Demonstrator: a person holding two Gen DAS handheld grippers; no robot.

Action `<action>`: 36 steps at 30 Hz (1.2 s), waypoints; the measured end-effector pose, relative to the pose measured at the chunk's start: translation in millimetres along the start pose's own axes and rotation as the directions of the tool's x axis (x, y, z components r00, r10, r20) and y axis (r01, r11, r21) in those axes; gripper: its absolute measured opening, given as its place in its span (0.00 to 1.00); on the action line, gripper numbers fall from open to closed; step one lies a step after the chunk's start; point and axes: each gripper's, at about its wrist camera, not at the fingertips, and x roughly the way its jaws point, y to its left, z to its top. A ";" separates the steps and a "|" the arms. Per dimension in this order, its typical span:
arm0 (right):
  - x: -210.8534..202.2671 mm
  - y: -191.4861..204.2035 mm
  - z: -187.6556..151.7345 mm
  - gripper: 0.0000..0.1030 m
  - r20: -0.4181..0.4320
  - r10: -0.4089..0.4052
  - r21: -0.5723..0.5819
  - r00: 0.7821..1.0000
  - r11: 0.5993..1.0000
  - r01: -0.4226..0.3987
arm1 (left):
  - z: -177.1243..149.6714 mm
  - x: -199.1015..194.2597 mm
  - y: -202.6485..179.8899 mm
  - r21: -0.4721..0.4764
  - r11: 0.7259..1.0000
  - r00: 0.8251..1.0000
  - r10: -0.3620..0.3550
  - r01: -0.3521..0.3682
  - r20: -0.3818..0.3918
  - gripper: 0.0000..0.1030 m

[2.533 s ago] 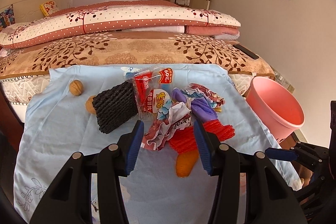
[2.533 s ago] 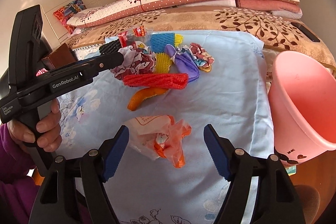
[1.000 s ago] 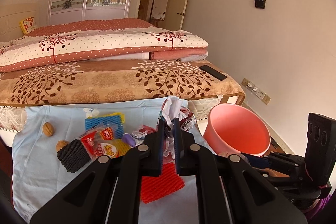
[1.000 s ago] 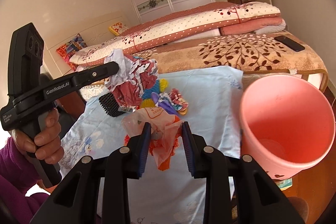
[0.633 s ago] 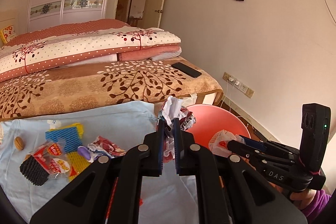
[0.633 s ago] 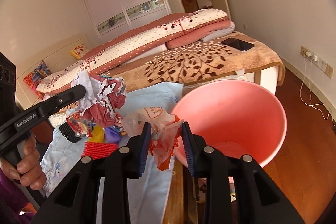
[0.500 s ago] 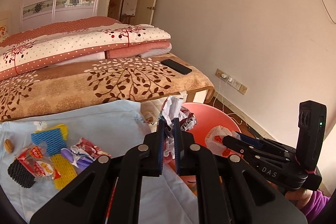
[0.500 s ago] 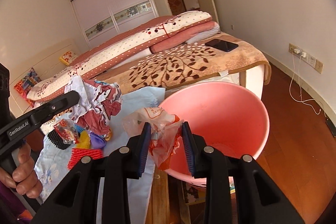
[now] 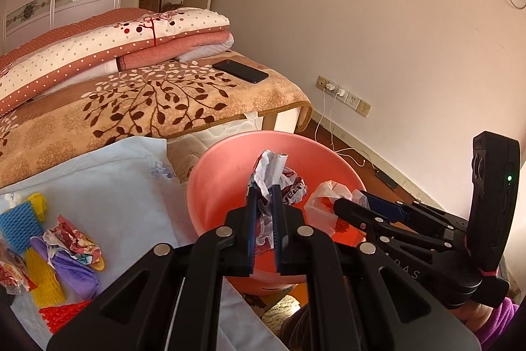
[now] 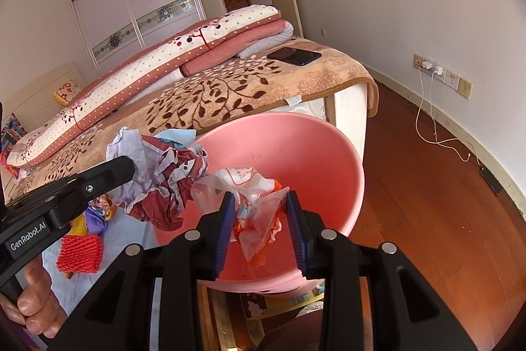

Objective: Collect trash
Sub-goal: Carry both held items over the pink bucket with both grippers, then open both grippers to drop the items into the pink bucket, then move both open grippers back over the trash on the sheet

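Since the earlier frames both grippers have swung away from the blue cloth (image 9: 108, 186) and now sit over the pink bin (image 10: 328, 160), which fills the middle of each view. The left gripper (image 9: 263, 196) is nearly closed, pinching a crumpled red and white wrapper (image 9: 273, 173) above the bin's mouth. The right gripper (image 10: 261, 203) has just been opening; the clear plastic bag with orange scraps (image 10: 256, 206) hangs between its blue pads, and whether they still press it I cannot tell. The left view alone shows the trash left on the cloth: blue foam netting (image 9: 18, 224), yellow netting (image 9: 42, 282), a purple piece (image 9: 70, 268). The right view alone shows the bare hand (image 10: 36, 301) gripping the left tool's handle. A dark phone (image 10: 294, 56) lies on the brown blanket (image 10: 246, 87) behind.
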 end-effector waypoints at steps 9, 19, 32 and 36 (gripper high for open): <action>11.0 -5.9 -4.2 0.37 -0.020 -0.034 0.008 0.999 0.999 0.035 | -2.3 15.6 6.3 -0.041 0.999 0.999 -0.001 -0.001 -0.041 0.09; 4.7 -2.1 -3.5 0.42 -0.003 -0.049 -0.004 0.999 0.999 0.049 | -1.9 7.3 10.2 -0.087 0.996 0.998 -0.035 0.031 -0.045 0.35; -31.3 27.5 0.3 0.56 0.072 0.008 -0.040 0.997 0.999 -0.005 | -6.5 -34.4 23.7 -0.124 0.992 1.000 0.003 0.000 0.025 0.35; -38.9 47.3 -1.5 0.58 0.079 0.049 -0.064 0.996 0.997 -0.044 | -10.1 -52.5 33.7 -0.119 0.992 0.998 0.041 -0.036 0.041 0.35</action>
